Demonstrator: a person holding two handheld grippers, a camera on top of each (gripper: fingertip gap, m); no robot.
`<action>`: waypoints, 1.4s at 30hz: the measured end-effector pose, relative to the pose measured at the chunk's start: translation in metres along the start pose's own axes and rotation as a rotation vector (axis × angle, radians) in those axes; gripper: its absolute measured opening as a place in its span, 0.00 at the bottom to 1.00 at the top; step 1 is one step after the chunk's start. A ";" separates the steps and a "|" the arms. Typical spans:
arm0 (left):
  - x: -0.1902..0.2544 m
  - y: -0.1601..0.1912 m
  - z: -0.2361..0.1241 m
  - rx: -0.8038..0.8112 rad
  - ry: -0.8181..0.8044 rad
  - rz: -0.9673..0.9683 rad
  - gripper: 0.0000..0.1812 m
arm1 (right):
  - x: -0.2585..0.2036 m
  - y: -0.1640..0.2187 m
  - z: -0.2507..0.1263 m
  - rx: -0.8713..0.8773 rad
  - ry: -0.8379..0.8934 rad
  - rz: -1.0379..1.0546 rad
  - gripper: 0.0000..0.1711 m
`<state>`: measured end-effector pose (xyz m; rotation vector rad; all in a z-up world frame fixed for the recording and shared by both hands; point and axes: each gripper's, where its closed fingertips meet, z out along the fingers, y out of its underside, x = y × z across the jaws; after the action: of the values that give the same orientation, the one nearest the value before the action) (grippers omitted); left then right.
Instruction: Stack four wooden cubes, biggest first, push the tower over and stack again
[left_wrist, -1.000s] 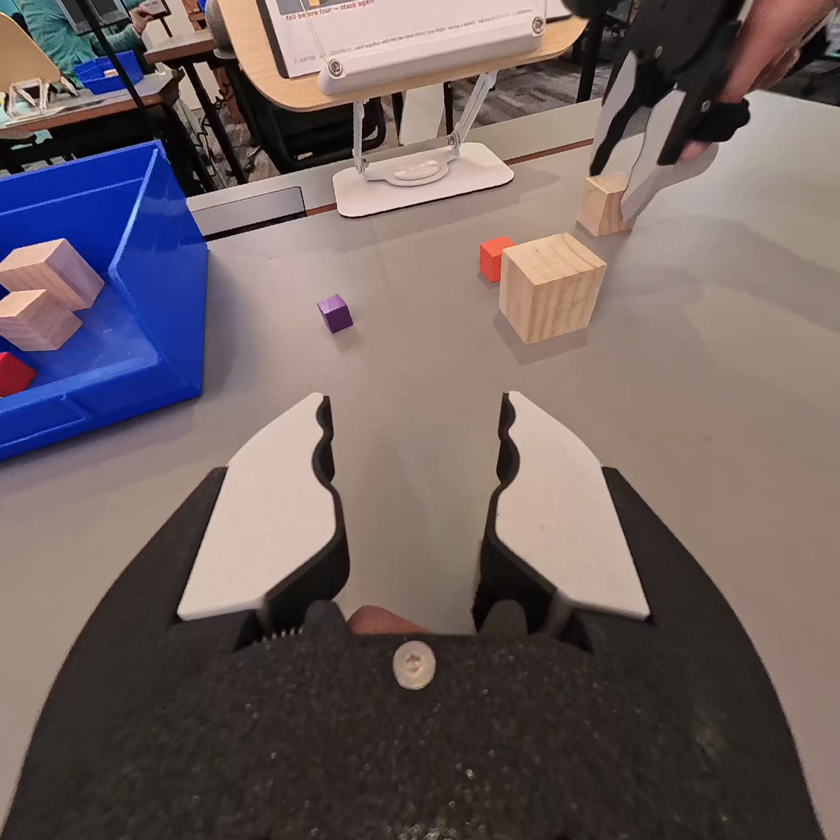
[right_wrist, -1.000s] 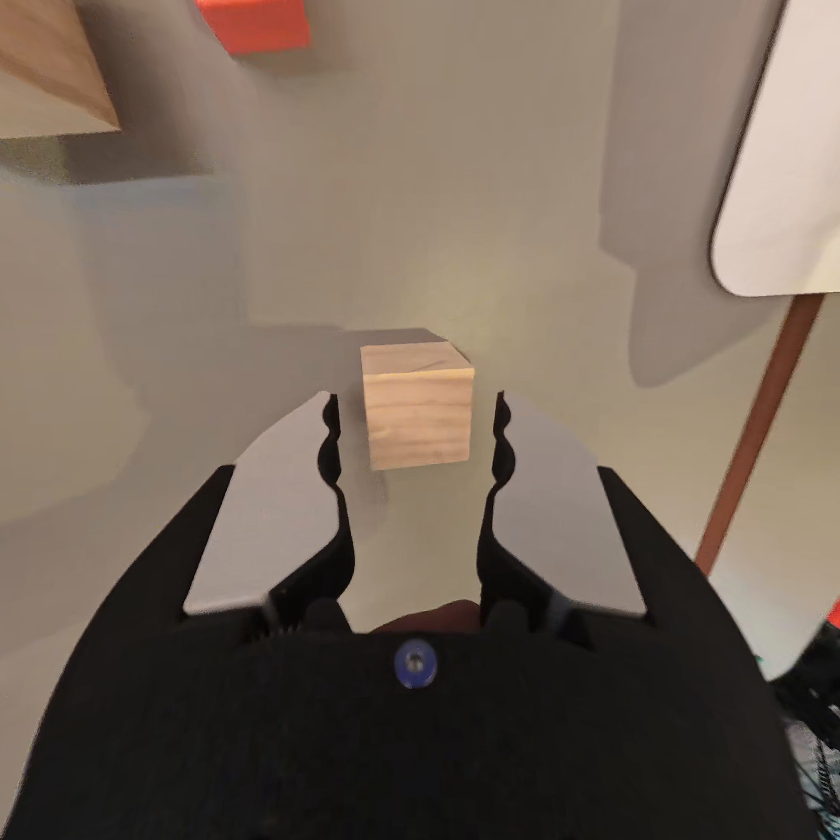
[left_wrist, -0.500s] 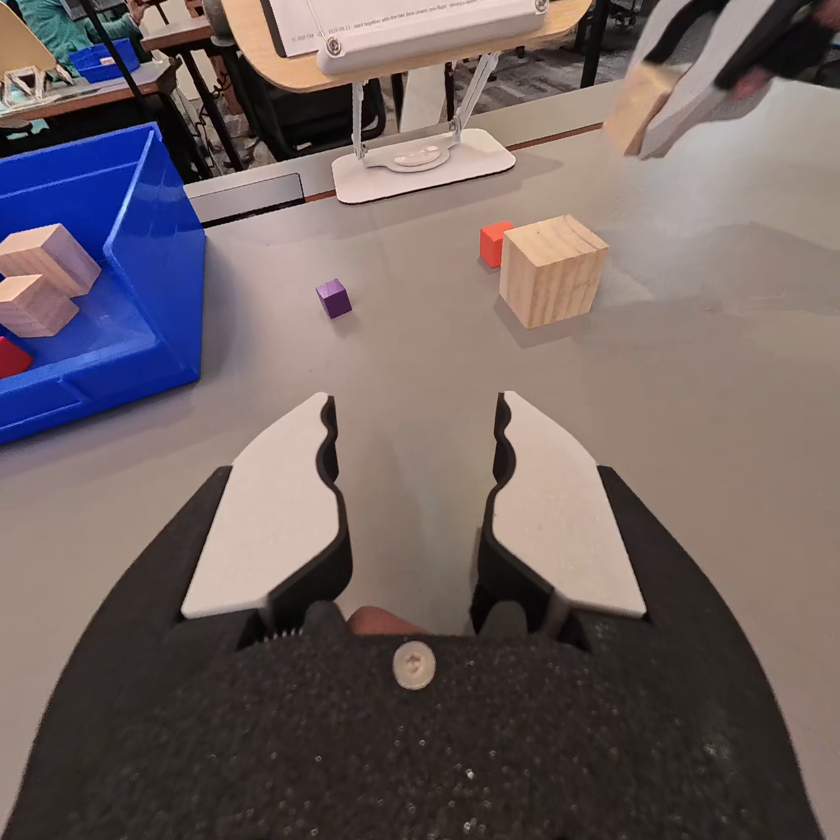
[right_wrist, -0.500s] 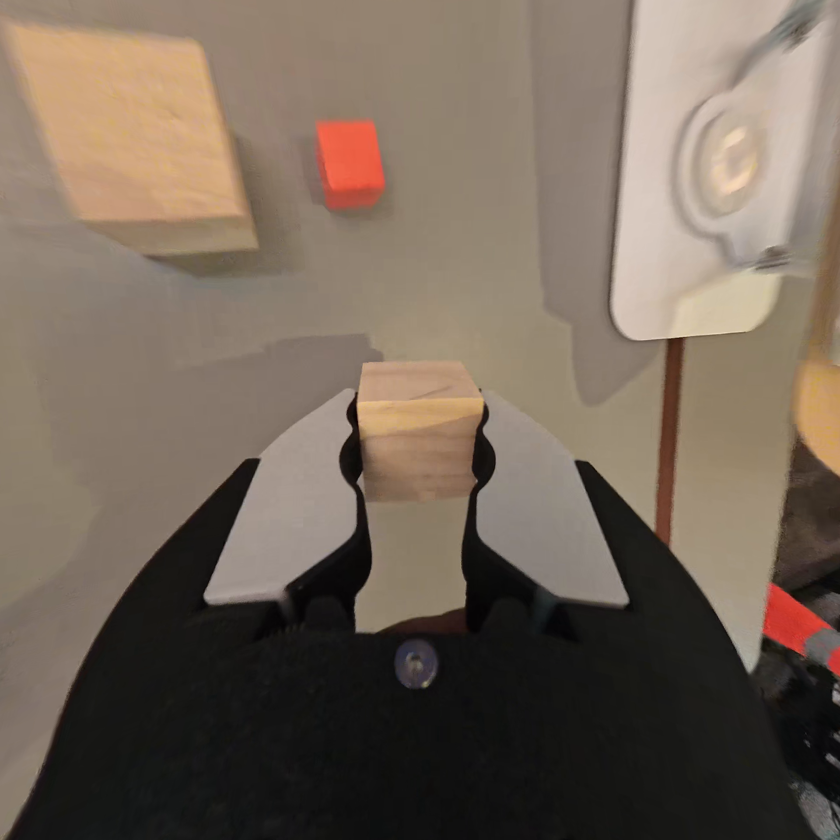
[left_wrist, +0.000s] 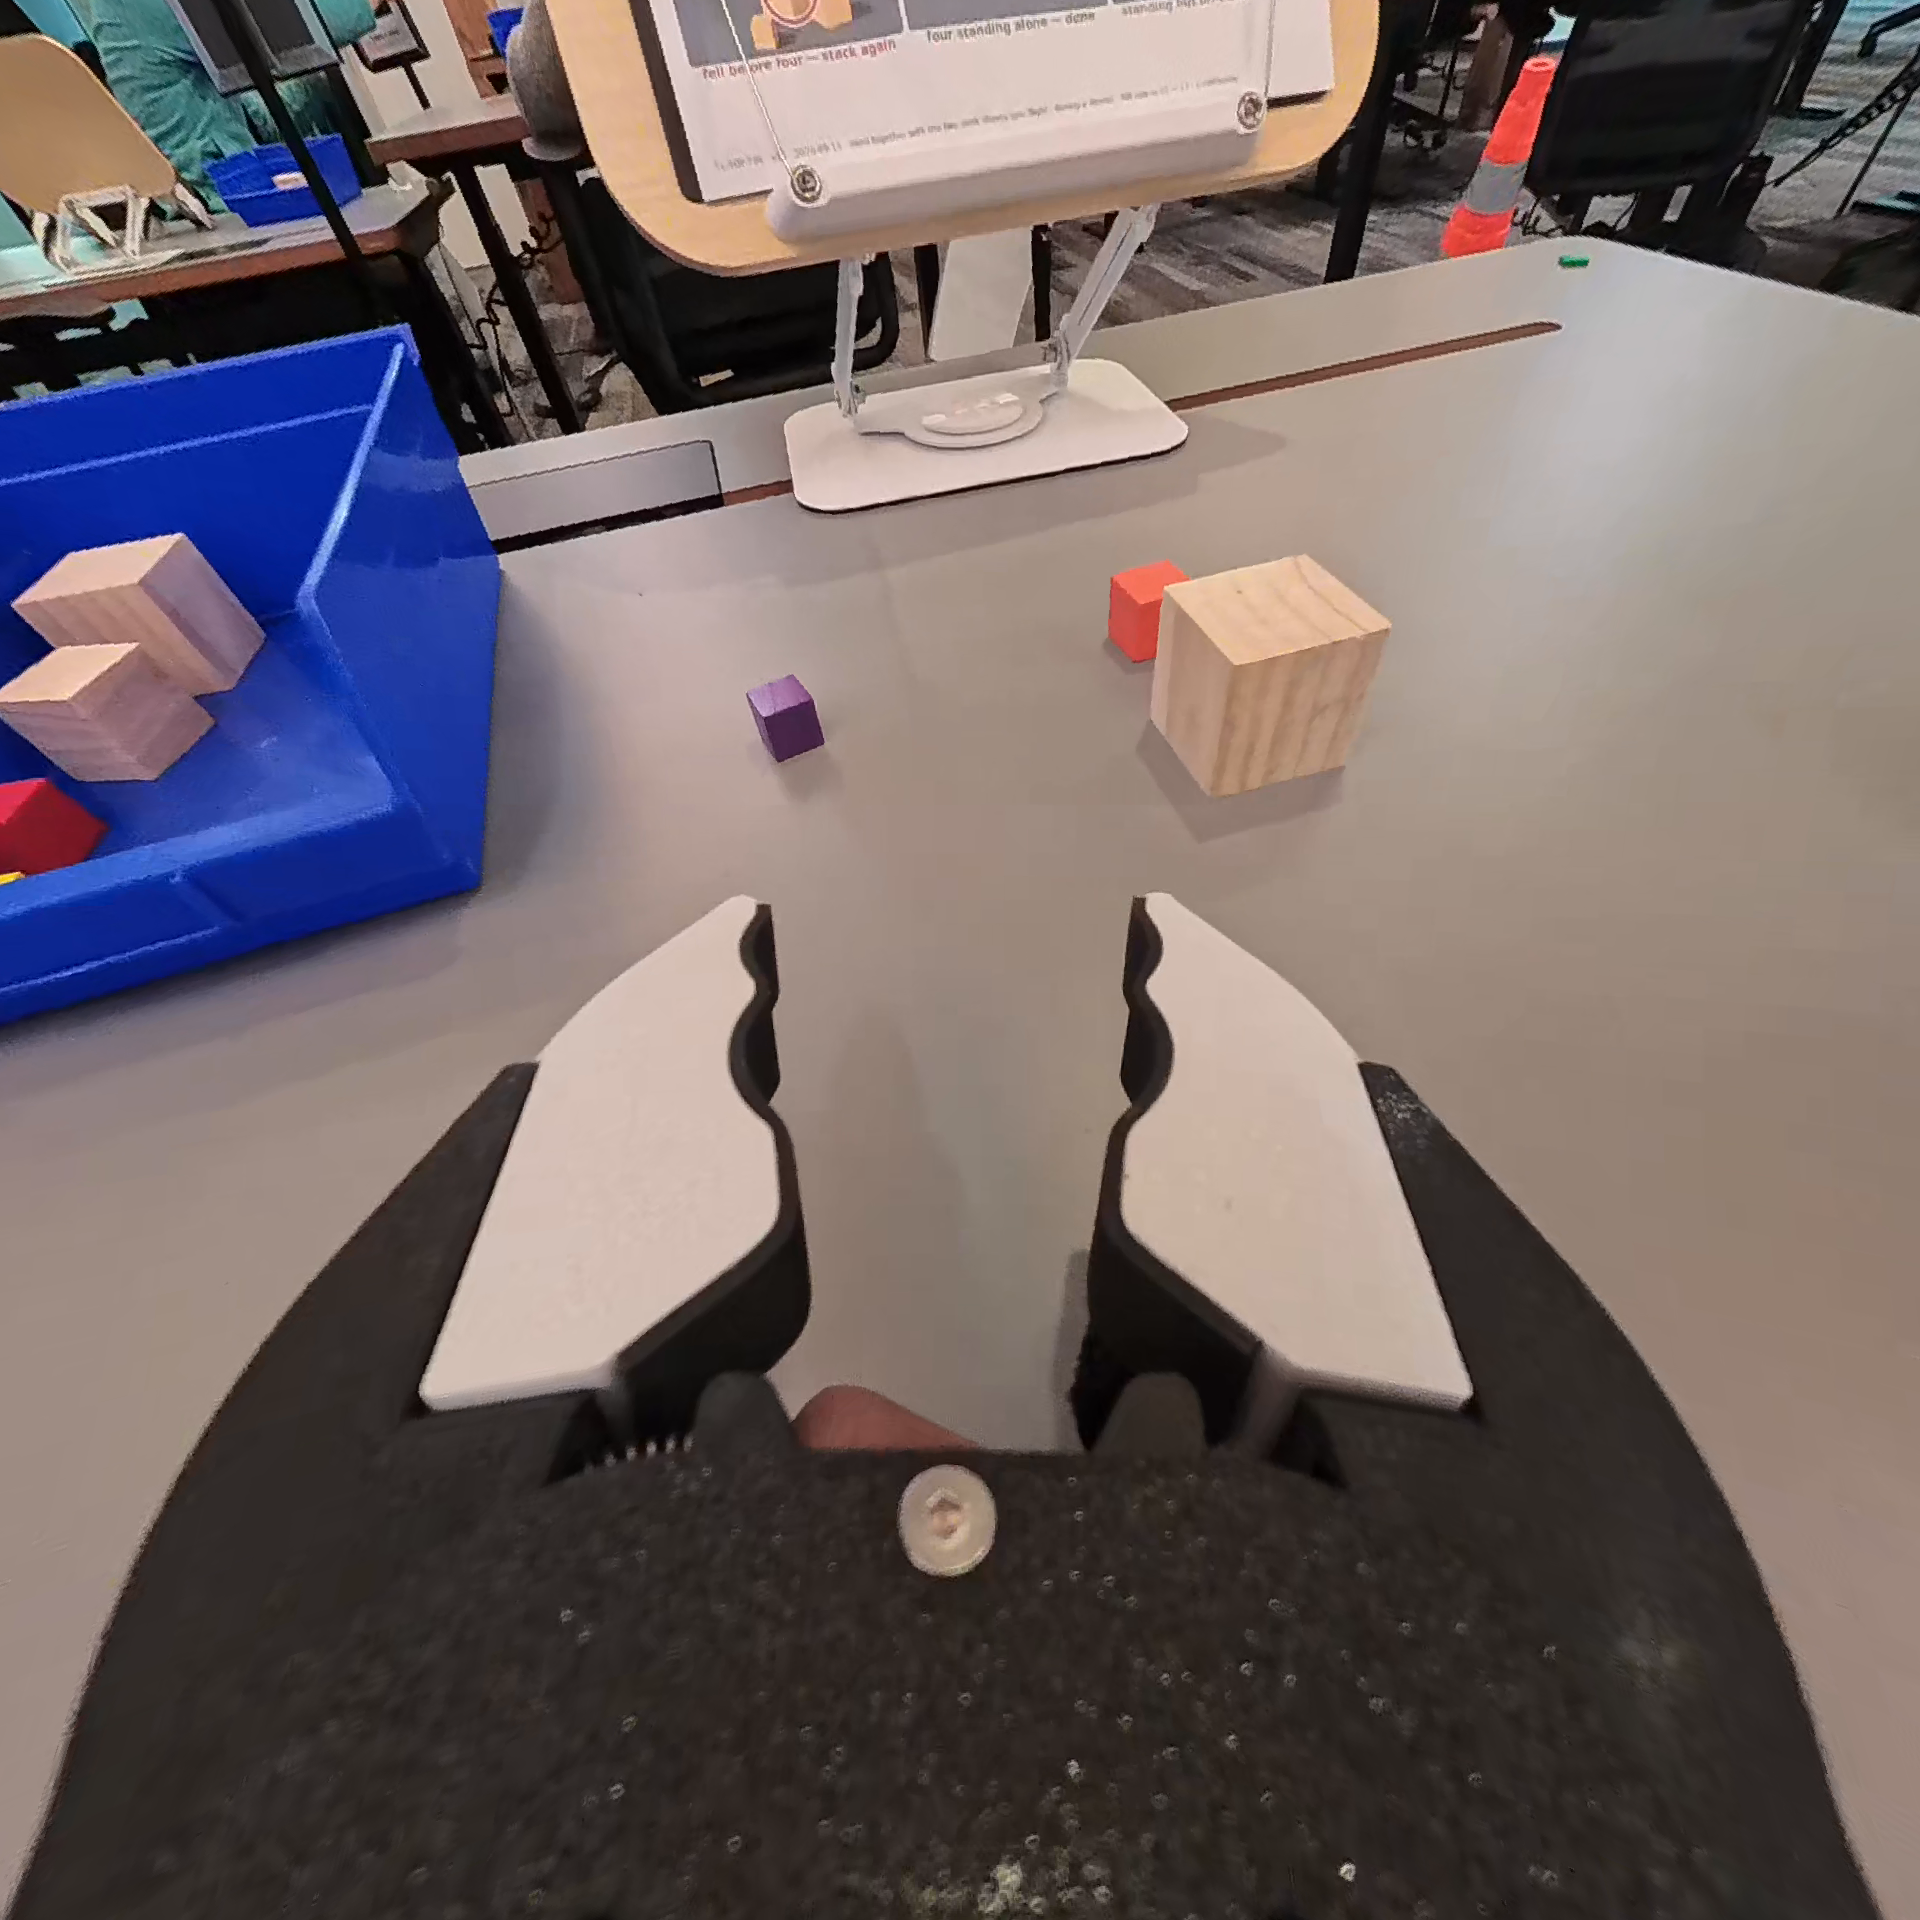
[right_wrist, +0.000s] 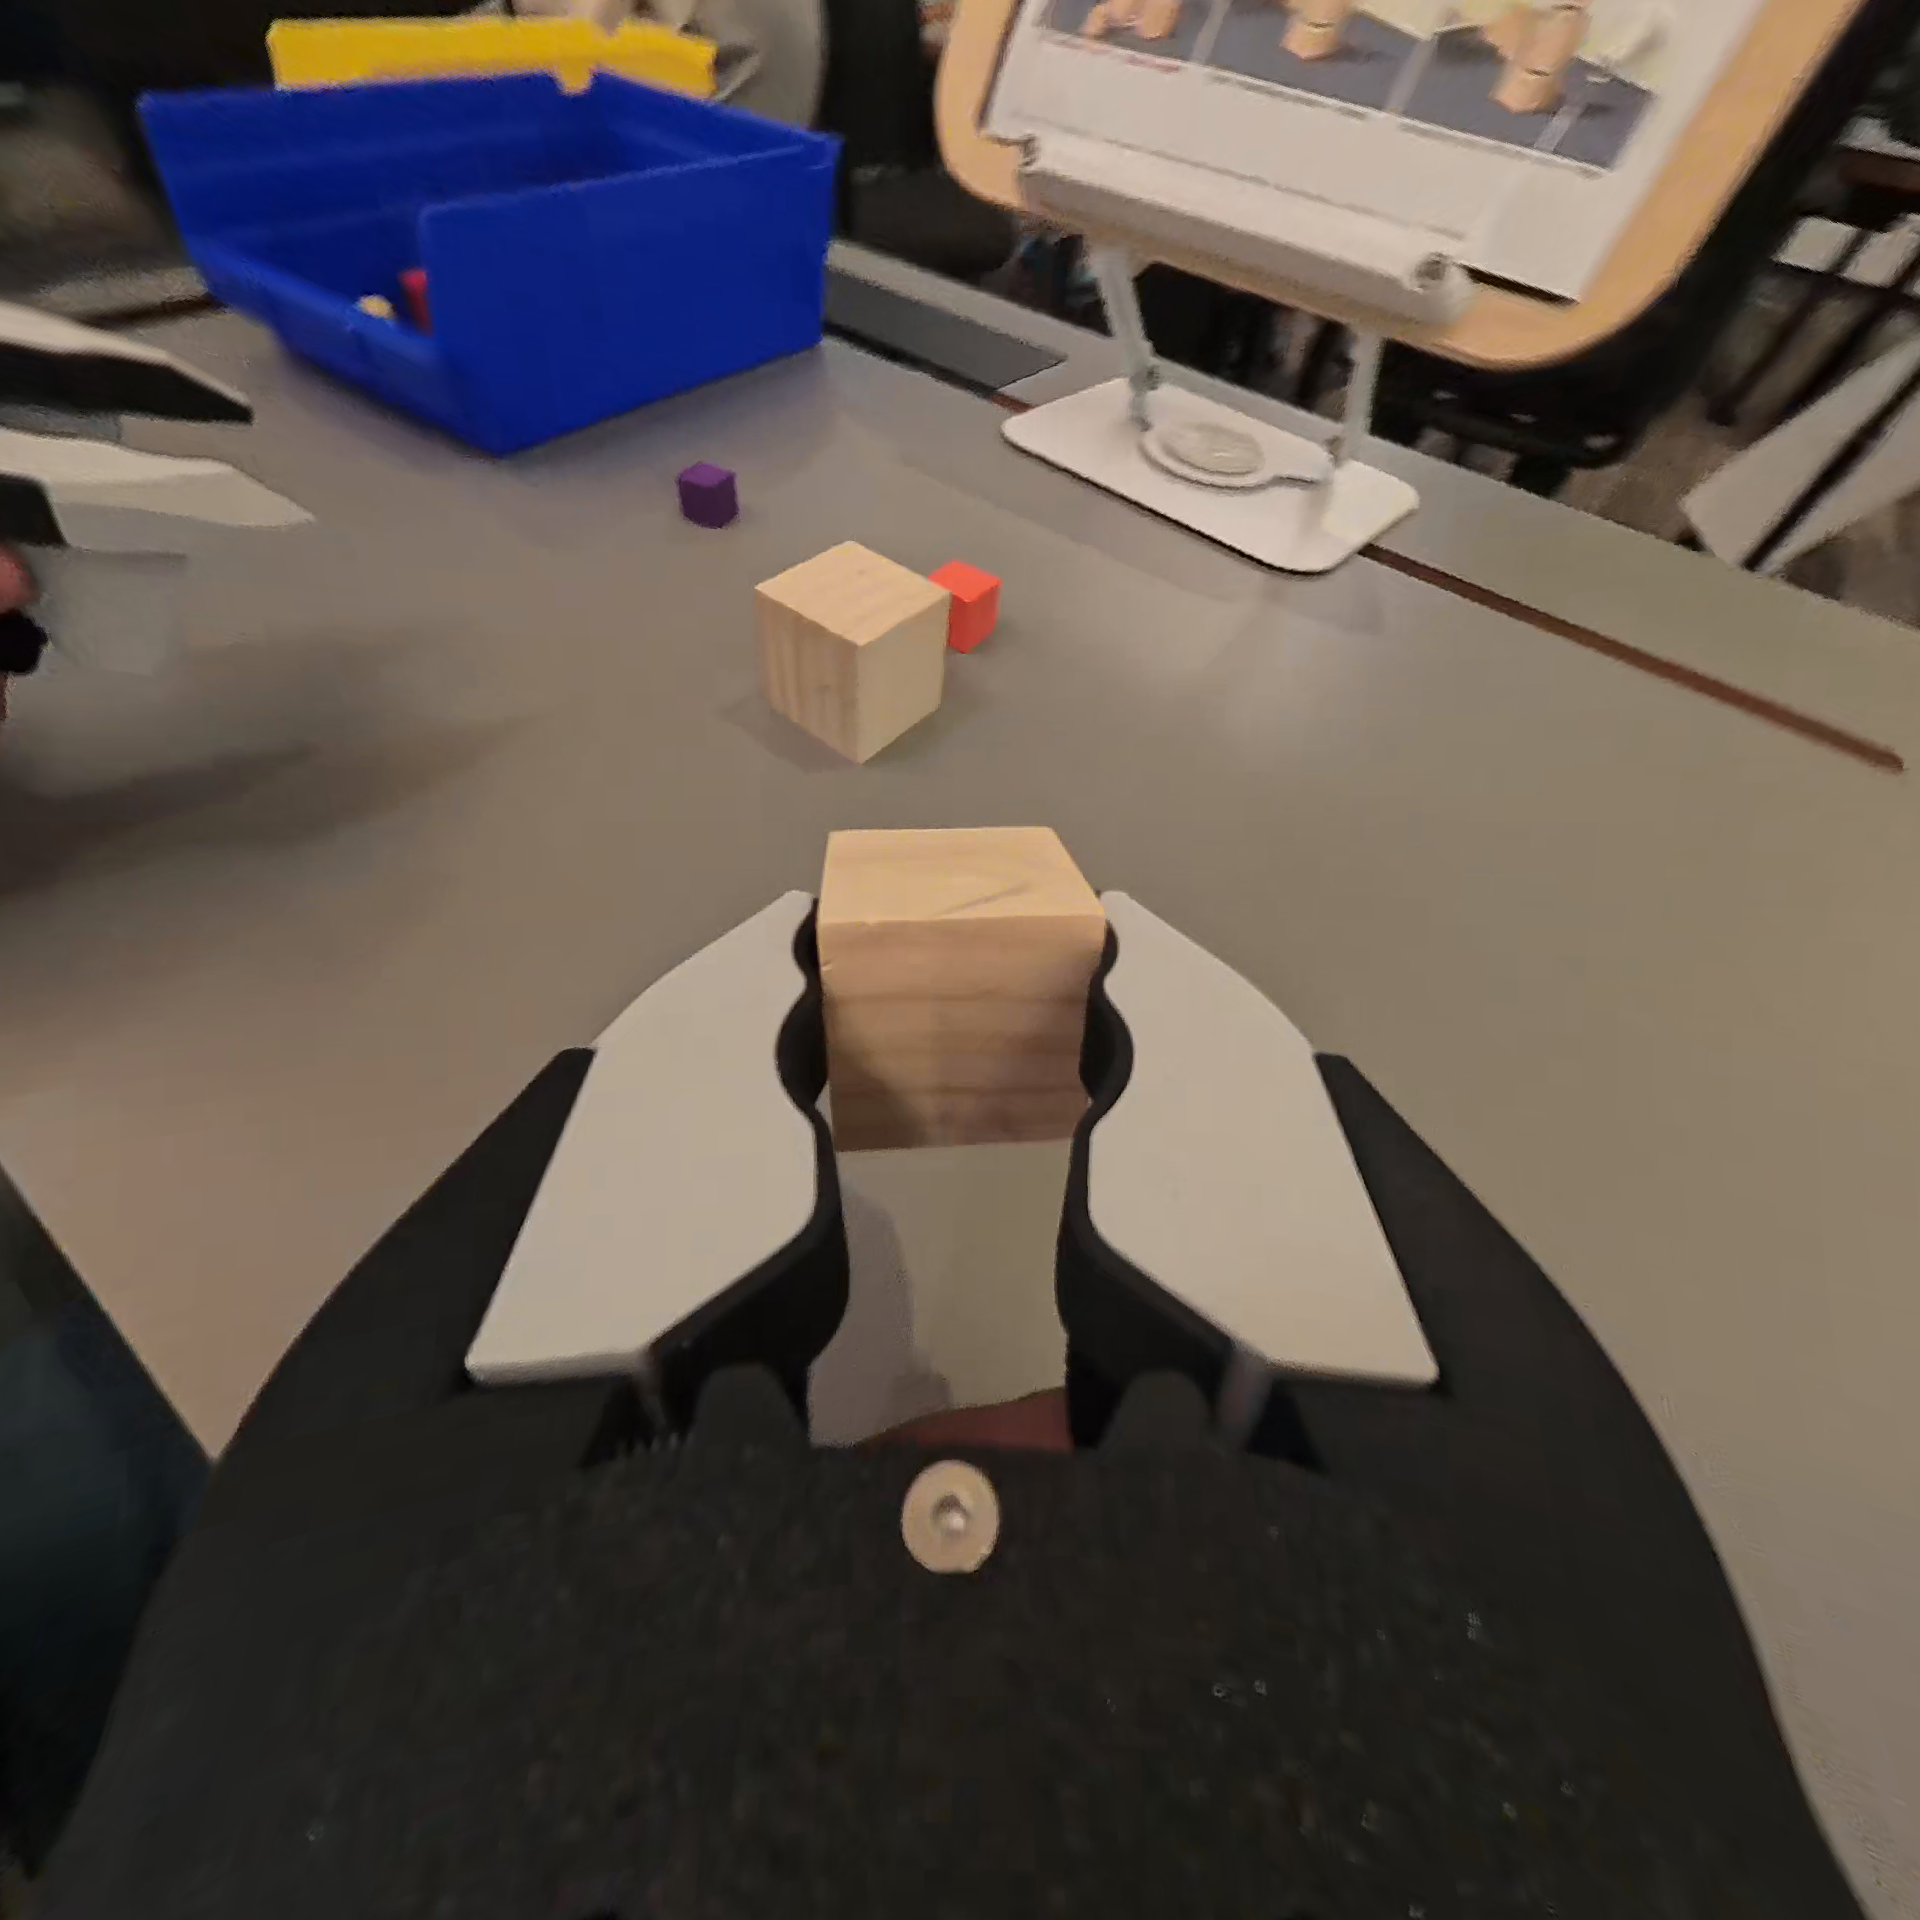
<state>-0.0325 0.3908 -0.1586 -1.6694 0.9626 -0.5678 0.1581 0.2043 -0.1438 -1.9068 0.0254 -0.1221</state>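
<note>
A grey table (left_wrist: 1558, 935) is seen in both views, and everything else is placed by the big wooden cube (left_wrist: 1270, 675) that stands on it. A blue bin (left_wrist: 395, 644) is set well to the left of that cube, at the table's left side; two pale wooden blocks (left_wrist: 125, 655) and a red block (left_wrist: 42, 826) are held in it. A board on a white stand (left_wrist: 982, 431) is found behind the cube, at the far edge of the table.

The big wooden cube itself is rested flat on the table, with nothing stacked on it. The left gripper (left_wrist: 948, 935) is held in front of it and a little to its left, above bare table; its jaws are spread apart with nothing between them. The right gripper (right_wrist: 958, 935) is held in front of the cube from the other side, and its jaws are pressed against the two sides of a smaller wooden cube (right_wrist: 956, 987), which is carried clear of the table. Whether it is level with the big cube's top cannot be told.

A small red cube (left_wrist: 1141, 608) is placed just behind the big cube, at its left rear corner. A small purple cube (left_wrist: 785, 717) is set apart to the left, between the big cube and the bin.
</note>
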 end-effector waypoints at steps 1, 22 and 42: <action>0.000 -0.001 0.000 0.001 -0.001 0.003 0.35 | -0.001 0.005 -0.005 0.024 0.027 0.041 0.27; 0.014 0.001 0.019 -0.029 0.040 0.023 0.35 | -0.034 -0.057 0.144 -0.552 -0.496 -0.627 0.27; 0.005 0.008 0.016 -0.048 0.046 0.007 0.35 | -0.043 -0.027 0.191 -0.915 -0.632 -0.735 0.27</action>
<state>-0.0204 0.3950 -0.1719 -1.7012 1.0222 -0.5842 0.1325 0.3964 -0.1842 -2.6838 -1.2356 0.0173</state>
